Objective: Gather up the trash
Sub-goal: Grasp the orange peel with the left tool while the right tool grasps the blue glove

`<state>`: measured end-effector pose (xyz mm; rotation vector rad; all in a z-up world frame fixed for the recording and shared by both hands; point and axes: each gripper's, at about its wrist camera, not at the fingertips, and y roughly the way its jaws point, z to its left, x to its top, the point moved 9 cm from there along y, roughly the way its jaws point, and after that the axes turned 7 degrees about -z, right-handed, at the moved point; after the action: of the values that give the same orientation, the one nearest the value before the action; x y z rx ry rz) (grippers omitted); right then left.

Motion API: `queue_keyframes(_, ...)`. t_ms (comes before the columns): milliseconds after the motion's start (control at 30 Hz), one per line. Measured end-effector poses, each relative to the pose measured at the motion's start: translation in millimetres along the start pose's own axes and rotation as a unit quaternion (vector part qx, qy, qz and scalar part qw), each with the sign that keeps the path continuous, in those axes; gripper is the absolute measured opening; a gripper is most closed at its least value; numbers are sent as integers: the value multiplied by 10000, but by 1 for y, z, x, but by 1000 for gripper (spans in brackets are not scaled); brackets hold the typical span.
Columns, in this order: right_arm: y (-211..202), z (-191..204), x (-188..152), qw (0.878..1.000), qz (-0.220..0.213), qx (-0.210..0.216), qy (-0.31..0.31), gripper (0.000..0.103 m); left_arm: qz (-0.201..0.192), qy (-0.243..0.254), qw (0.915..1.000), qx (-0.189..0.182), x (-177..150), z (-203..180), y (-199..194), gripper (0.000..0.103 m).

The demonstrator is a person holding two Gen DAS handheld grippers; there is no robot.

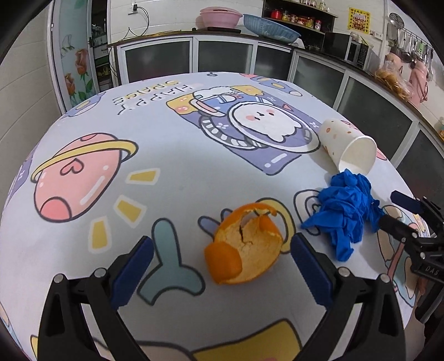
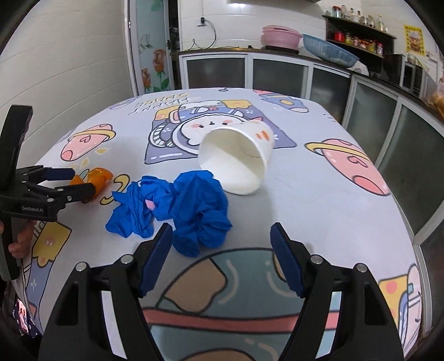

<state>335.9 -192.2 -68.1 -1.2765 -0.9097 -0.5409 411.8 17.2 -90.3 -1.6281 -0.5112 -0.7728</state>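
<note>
A curled orange peel (image 1: 244, 247) lies on the cartoon-print tablecloth (image 1: 172, 172) between the wide-apart jaws of my left gripper (image 1: 222, 241), whose pads are not pressing on it. To its right is a crumpled heap of blue gloves (image 1: 344, 211), and beyond that a white paper cup (image 1: 347, 144) lies on its side. My right gripper (image 2: 220, 230) is open just short of the blue gloves (image 2: 199, 211), its left fingertip beside their near edge. The paper cup (image 2: 236, 161) lies behind them, mouth toward me. The left gripper (image 2: 80, 182) straddles the orange peel (image 2: 97, 177) at the far left.
The right gripper (image 1: 388, 207) enters the left wrist view from the right edge. A hand (image 2: 19, 241) holds the left tool. Beyond the table stand glass-door cabinets (image 1: 222, 55) bearing a pink basin (image 1: 219, 16), a blue basket (image 1: 270, 27) and a microwave (image 1: 344, 48).
</note>
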Motion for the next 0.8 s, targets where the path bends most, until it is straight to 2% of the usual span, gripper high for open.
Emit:
queue_keyframes(300,23,7,-2,9993,308,205,-14,65,168,-201,9994,-219,4,0,19,95)
queue_keyframes(467,27,11,-3,9988,406,281,-42,55,139,-183,9994,-276,6,-1,23,95)
queue_keyframes(500,27,12,-4,9987,419,284,-53,52,117,-182,9994,-265,7,-2,24,92)
queue_keyframes(567,26,10,-3,9989,404,225,-49,32,80,-183,9996,-195,9,0,24,81)
queue_keyframes(600,26,9,-3,9990,397,203,-30,30,41,-210,9997,-153,10,1,23,72)
queue_keyframes(633,26,8,-3,9990,399,220,16,22,7,-225,9996,-167,11,2,21,57)
queue_keyframes(667,26,8,-3,9989,413,228,29,18,12,-233,9995,-235,12,1,21,48)
queue_keyframes(700,25,8,-4,9989,407,218,41,17,49,-248,9992,-305,12,0,21,34)
queue_keyframes(733,25,8,-4,9990,400,210,46,15,57,-256,9992,-316,13,-1,21,27)
queue_keyframes(800,22,7,-3,9991,355,196,89,14,11,-237,9993,-282,14,-1,19,21)
